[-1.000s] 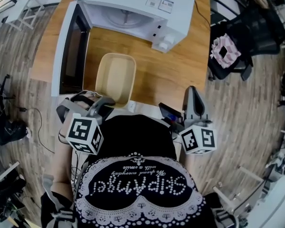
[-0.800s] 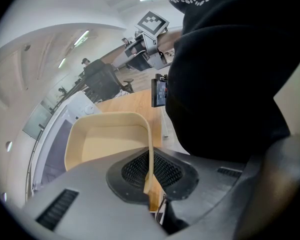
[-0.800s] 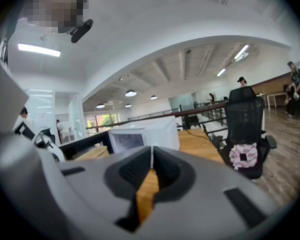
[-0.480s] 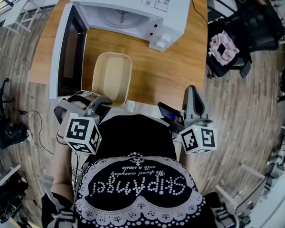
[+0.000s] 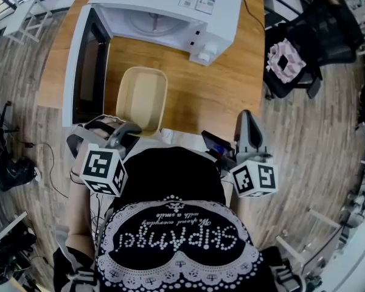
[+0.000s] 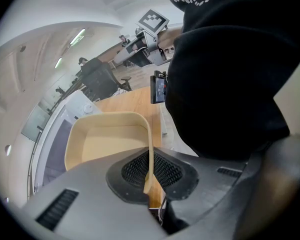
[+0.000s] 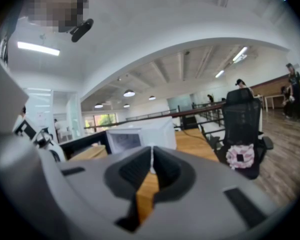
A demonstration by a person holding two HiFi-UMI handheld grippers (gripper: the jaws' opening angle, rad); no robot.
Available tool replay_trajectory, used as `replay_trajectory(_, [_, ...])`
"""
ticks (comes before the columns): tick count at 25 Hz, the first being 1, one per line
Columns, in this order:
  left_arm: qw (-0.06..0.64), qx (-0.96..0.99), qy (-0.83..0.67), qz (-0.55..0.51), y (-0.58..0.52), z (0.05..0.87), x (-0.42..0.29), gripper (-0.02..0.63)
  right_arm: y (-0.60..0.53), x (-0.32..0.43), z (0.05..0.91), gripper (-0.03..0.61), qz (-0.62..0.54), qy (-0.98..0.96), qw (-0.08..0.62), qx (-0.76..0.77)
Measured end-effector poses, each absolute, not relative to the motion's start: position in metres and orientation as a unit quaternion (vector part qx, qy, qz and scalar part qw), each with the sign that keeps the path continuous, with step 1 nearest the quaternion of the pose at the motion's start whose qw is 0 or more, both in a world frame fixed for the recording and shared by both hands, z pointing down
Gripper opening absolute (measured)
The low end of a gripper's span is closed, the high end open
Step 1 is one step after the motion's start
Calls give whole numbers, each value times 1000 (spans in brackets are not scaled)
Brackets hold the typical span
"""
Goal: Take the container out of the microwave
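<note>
The beige, open-topped container (image 5: 143, 98) rests on the wooden table (image 5: 231, 84), in front of the white microwave (image 5: 170, 11), whose door (image 5: 85, 66) stands wide open to the left. My left gripper (image 5: 129, 129) is shut on the container's near rim. In the left gripper view the thin rim of the container (image 6: 110, 139) runs down between the two pads of the left gripper (image 6: 149, 171). My right gripper (image 5: 246, 114) hovers at the table's front edge, right of the container, shut with nothing in it. In its own view the right gripper (image 7: 151, 166) points level toward the microwave (image 7: 140, 136).
The microwave's cavity shows only its glass turntable (image 5: 155, 23). A black chair (image 5: 304, 59) with a pink object on it stands right of the table. A small dark device (image 5: 216, 145) lies at the table's near edge. Cables and bags (image 5: 6, 163) lie on the floor at left.
</note>
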State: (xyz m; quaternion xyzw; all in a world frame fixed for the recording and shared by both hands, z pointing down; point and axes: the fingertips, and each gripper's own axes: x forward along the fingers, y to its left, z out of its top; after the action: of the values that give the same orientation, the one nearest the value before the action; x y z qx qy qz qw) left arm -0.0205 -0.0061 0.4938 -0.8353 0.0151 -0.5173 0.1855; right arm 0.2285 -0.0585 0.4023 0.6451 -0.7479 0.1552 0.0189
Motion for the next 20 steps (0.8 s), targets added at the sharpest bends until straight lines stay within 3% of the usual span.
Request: replay_trajectory(20, [191, -832, 9, -520, -11, 490, -19, 29, -62, 235, 401, 35, 152, -745, 19, 649])
